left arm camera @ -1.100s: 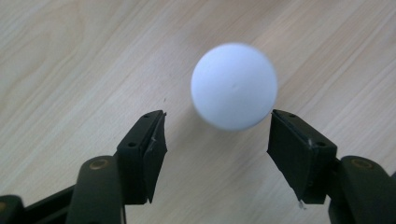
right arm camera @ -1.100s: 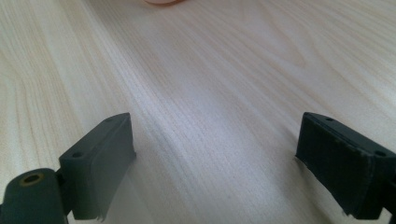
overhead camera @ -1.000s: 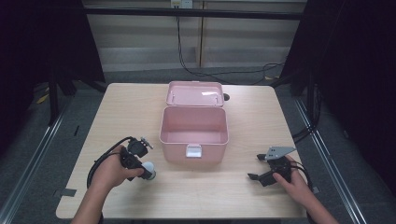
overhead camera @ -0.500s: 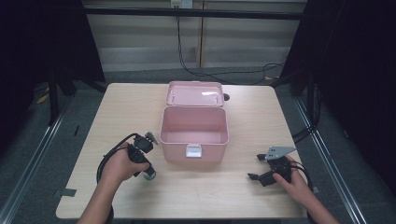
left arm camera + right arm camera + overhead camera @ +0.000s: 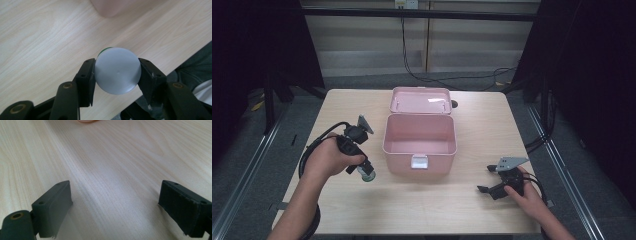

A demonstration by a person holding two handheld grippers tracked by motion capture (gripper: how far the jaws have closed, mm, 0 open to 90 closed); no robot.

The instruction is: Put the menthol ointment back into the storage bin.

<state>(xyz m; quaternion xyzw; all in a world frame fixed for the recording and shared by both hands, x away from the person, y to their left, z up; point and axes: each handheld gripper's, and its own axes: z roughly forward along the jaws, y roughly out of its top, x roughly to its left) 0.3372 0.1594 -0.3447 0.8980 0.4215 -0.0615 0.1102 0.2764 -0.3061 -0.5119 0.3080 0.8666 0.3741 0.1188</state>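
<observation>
High view: the left gripper (image 5: 363, 170) clamps a small white-capped bottle (image 5: 367, 174) just left of the open pink box (image 5: 420, 141); the right gripper (image 5: 492, 181), jaws spread and empty, rests farther away.

The table (image 5: 492, 125) has a light wood-grain top with rounded corners. It stands on a grey floor (image 5: 362, 82). A metal rail (image 5: 247, 165) runs along the floor on the left side of the table, and a second rail (image 5: 562, 165) on the right. Black cables (image 5: 412, 70) hang down the pale back wall (image 5: 362, 35) from a socket (image 5: 406, 4) and trail across the floor behind the table. Dark curtains (image 5: 257, 40) close off both sides. In the left gripper view, blue denim fabric (image 5: 195, 67) lies beyond the table edge.
</observation>
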